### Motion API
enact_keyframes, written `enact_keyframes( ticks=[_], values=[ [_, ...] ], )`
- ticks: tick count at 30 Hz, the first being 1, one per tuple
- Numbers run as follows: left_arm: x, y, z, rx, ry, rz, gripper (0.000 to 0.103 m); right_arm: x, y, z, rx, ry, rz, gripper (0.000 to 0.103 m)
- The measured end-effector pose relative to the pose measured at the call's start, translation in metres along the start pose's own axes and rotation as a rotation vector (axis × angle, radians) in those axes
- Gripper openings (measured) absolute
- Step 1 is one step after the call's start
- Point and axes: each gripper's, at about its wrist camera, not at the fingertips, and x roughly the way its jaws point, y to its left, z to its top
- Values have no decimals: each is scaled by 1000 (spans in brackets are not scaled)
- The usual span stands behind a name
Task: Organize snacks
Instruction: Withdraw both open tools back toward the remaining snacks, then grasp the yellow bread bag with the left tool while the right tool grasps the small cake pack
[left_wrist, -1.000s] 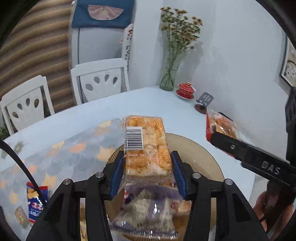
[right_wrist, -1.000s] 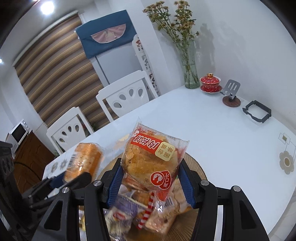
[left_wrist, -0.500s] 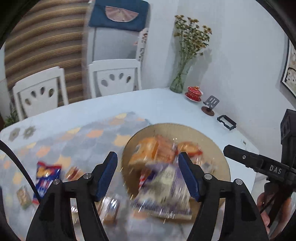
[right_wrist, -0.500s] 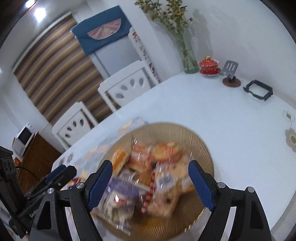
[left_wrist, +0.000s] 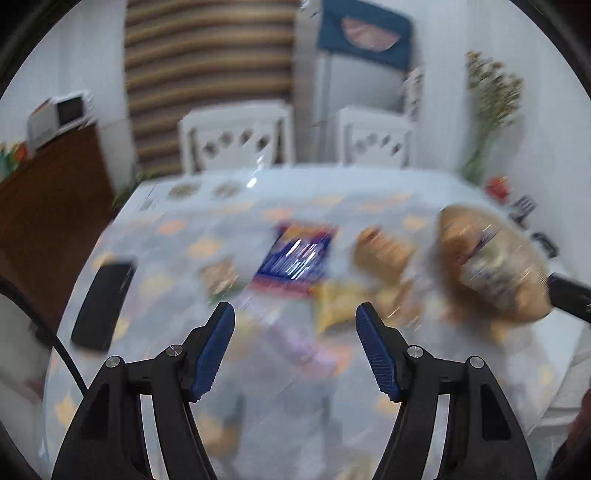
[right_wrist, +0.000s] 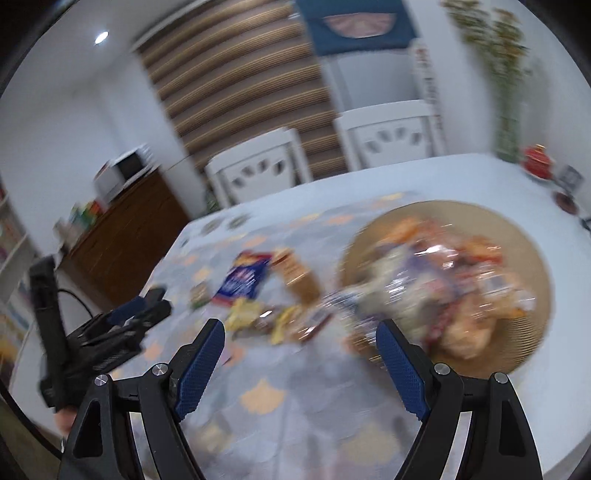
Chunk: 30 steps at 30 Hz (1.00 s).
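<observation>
Both views are motion-blurred. A round woven tray (right_wrist: 532, 325) holds a heap of wrapped snacks (right_wrist: 454, 280); it also shows at the right of the left wrist view (left_wrist: 458, 236). Loose snacks lie on the patterned cloth: a blue packet (left_wrist: 295, 254) (right_wrist: 242, 278), a brown biscuit pack (left_wrist: 384, 251) (right_wrist: 299, 277) and yellow packets (left_wrist: 338, 301) (right_wrist: 243, 314). My left gripper (left_wrist: 295, 347) is open and empty above the cloth, and it shows at the left of the right wrist view (right_wrist: 125, 325). My right gripper (right_wrist: 299, 362) is open and empty, left of the tray.
A black phone-like slab (left_wrist: 101, 304) lies at the cloth's left. Two white chairs (left_wrist: 236, 136) stand behind the table. A vase of dried flowers (right_wrist: 509, 92), a red lidded cup (right_wrist: 537, 160) and small stands sit at the far right. A wooden cabinet (left_wrist: 48, 206) is left.
Both grippers let go of their snack packs over the tray and opened. Both have swung left, away from the tray, toward the loose snacks on the cloth.
</observation>
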Motion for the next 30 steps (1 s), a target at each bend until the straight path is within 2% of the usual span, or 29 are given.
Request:
enact_keyframes(
  ticks=[2, 4, 7, 13, 22, 25, 27, 28, 30],
  values=[
    [12, 19, -19, -42, 50, 4, 67, 23, 23, -14, -58, 36, -13, 82],
    [23, 32, -36, -62, 77, 43, 66, 42, 35, -27, -88, 53, -11, 82],
    [33, 39, -49, -70, 101, 49, 66, 67, 40, -43, -118, 63, -23, 82],
    [54, 42, -64, -78, 142, 39, 66, 109, 36, -59, -179, 67, -127, 82],
    [52, 35, -67, -34, 125, 37, 66, 119, 14, -59, -91, 87, -101, 82],
    [53, 35, -65, -24, 142, 12, 66, 121, 10, -57, -65, 100, -115, 82],
    [53, 32, -59, -6, 161, -17, 66, 125, 8, -54, -28, 155, -133, 82],
    [51, 28, -54, 13, 170, -44, 66, 129, 3, -50, 38, 210, -125, 81],
    [46, 18, -37, 67, 164, -79, 67, 132, -4, -42, 135, 247, -95, 72]
  ],
)
